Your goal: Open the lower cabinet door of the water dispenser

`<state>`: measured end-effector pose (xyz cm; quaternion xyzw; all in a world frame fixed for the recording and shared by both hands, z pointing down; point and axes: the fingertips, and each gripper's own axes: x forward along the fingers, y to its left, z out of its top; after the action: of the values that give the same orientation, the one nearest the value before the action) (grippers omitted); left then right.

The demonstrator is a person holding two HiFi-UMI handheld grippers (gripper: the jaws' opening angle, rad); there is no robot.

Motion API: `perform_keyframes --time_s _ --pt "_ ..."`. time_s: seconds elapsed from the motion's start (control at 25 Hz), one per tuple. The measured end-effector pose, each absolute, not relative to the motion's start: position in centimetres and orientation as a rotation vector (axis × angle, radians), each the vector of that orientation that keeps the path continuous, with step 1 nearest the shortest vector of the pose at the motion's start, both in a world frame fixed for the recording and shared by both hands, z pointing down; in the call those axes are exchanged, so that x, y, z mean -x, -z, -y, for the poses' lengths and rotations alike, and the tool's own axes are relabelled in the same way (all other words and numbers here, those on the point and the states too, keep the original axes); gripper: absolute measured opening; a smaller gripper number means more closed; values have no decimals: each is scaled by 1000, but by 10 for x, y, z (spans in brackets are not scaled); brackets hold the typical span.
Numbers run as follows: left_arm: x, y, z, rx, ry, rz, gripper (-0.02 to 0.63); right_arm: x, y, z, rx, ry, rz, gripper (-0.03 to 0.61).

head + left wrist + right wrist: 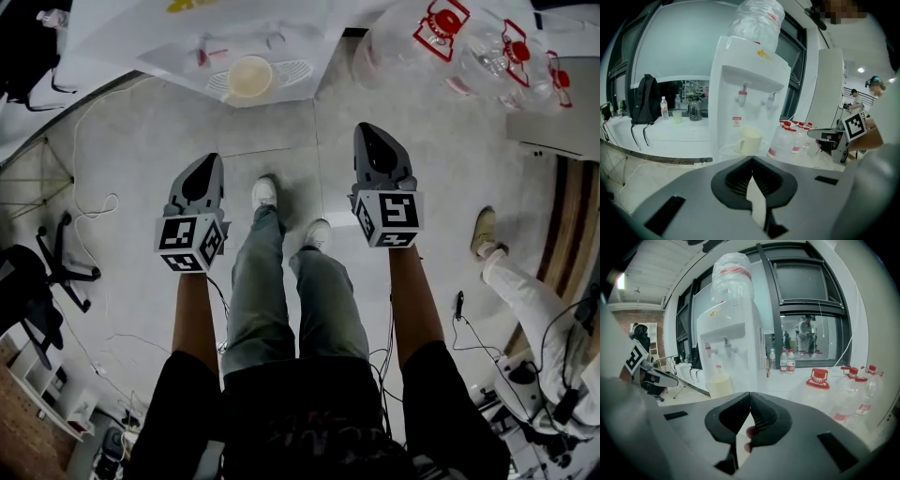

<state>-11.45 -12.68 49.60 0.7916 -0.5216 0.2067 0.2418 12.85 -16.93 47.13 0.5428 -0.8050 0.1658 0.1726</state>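
The white water dispenser [750, 93] stands ahead with an upturned bottle [757, 21] on top, two taps and a cream cup [751, 139] on its drip tray. From the head view I see only its top and the cup [250, 77]. Its lower cabinet door is hidden in every view, behind the gripper bodies. My left gripper [202, 171] and right gripper [375, 139] are held side by side above the floor, short of the dispenser, both shut and empty. In the left gripper view the jaws [751, 160] meet at the tips. The right gripper's jaws [750, 393] also meet, with the dispenser [729, 343] beyond.
Several large water bottles with red caps [469, 37] lie right of the dispenser. Another person [525, 300] sits at the right. Cables [94, 202] trail over the floor at left, beside a black stand [58, 262]. A black backpack [647, 105] rests on the white counter.
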Motion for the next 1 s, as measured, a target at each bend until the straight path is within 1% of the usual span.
perform_keyframes --time_s 0.48,0.72,1.0 --pt "126 -590 159 -2172 -540 1464 12 -118 -572 199 -1522 -461 2299 15" --pt "133 -644 171 -2184 -515 1510 12 -120 -638 212 -1518 -435 2314 15" --pt "135 -702 183 -2195 -501 1520 12 -122 -689 228 -1542 -426 2329 15"
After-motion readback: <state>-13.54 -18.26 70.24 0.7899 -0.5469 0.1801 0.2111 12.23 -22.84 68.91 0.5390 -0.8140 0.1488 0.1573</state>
